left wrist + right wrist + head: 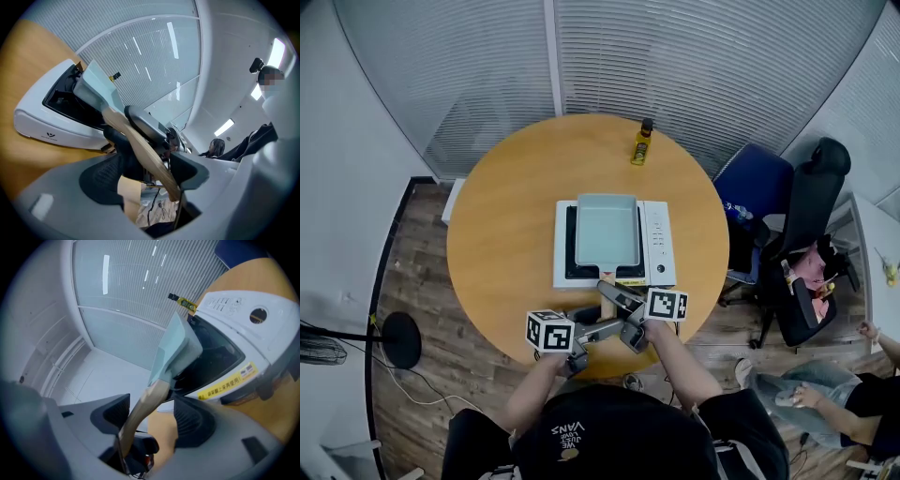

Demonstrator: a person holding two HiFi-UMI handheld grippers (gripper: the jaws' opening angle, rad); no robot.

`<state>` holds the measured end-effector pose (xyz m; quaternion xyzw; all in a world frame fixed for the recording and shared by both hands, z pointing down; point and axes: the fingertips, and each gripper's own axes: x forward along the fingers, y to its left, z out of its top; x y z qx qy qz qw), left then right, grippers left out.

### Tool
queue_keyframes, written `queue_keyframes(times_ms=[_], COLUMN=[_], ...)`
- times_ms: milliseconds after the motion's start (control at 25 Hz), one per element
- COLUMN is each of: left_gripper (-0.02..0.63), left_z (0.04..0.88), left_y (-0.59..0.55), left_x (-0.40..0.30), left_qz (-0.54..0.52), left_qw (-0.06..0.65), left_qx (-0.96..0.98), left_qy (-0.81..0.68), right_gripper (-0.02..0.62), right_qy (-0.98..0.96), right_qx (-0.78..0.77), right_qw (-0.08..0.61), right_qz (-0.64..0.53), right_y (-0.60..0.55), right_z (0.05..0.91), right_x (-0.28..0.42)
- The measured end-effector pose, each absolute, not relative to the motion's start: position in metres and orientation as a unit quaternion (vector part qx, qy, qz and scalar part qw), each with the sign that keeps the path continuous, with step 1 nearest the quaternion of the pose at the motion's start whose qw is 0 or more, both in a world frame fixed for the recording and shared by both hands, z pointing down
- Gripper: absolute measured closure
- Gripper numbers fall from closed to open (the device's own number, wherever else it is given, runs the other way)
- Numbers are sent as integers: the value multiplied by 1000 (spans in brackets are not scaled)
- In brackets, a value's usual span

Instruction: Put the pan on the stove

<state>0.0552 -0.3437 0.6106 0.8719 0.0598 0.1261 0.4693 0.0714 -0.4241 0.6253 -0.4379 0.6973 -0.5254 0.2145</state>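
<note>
left tongs [147, 173]: jaws apart | right tongs [152, 417]: jaws apart | both near level, tips close together

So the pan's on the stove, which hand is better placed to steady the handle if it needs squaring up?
Right, probably: the right tongs straddle the handle close to the pan; the left tongs sit at its far end.

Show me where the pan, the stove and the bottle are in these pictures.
pan [607, 230], head view, on the middle of its pale inside bottom.
stove [657, 246], head view, on its white control panel at the right.
bottle [641, 148], head view, on its yellow body.
</note>
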Motion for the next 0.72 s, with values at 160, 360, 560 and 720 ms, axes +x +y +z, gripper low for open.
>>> queue_keyframes(times_ms=[160,360,560,720], left_gripper=[287,282,275,270], left_z=[611,607,608,606], left_y=[-346,-348,-349,-349], left_x=[53,53,49,43], left_qz=[124,116,112,105], left_qw=[469,465,461,458], left_qx=[873,877,880,882], left_qy=[42,23,1,-21], right_gripper=[324,316,314,314], right_qy=[695,695,699,705], right_qx=[-442,-444,-447,-450], right_qw=[211,207,196,180], right_qz=[-527,-526,-523,-518], right_y=[-421,-414,-404,-389], right_z=[625,622,621,618], right_x=[73,78,80,80])
